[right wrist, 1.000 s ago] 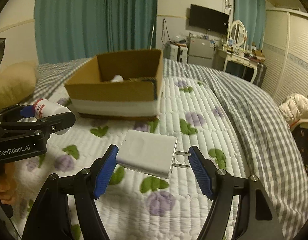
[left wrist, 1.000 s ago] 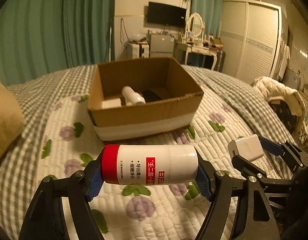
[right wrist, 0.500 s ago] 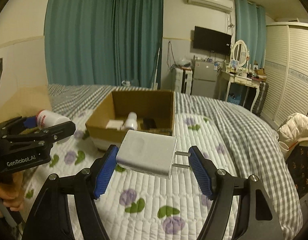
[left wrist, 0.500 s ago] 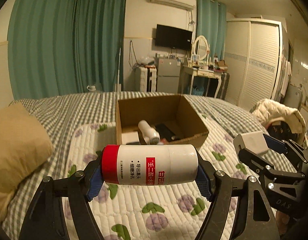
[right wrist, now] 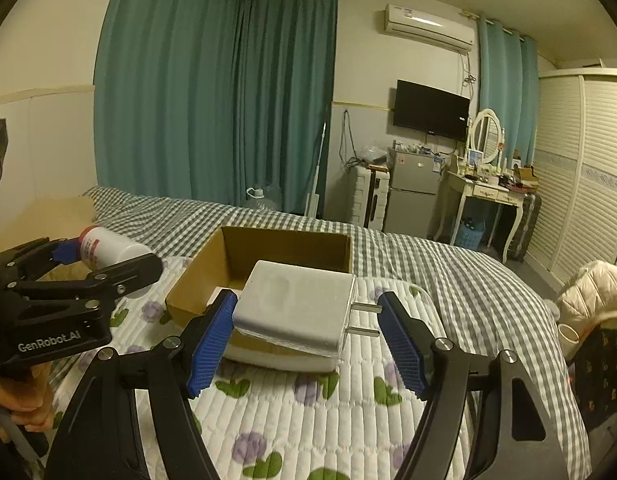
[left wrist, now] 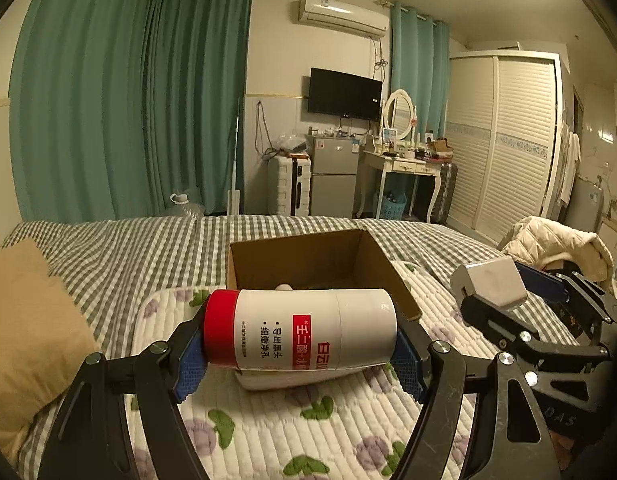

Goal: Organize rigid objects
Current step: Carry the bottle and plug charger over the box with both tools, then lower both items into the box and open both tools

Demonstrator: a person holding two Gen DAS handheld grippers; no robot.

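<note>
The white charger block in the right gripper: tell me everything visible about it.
The white charger block is a squarish, matte plastic adapter with rounded edges and two flat metal prongs pointing toward the right jaw. It is held in the air by the right gripper, in front of the open cardboard box. The left blue pad touches its side; whether the prongs reach the right pad is unclear. From the left wrist view it shows as a tilted block.

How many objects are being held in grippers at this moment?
2. The white bottle with the red cap is clamped sideways in the left gripper; the white charger plug is in the right gripper. Both hang before the cardboard box.
</note>
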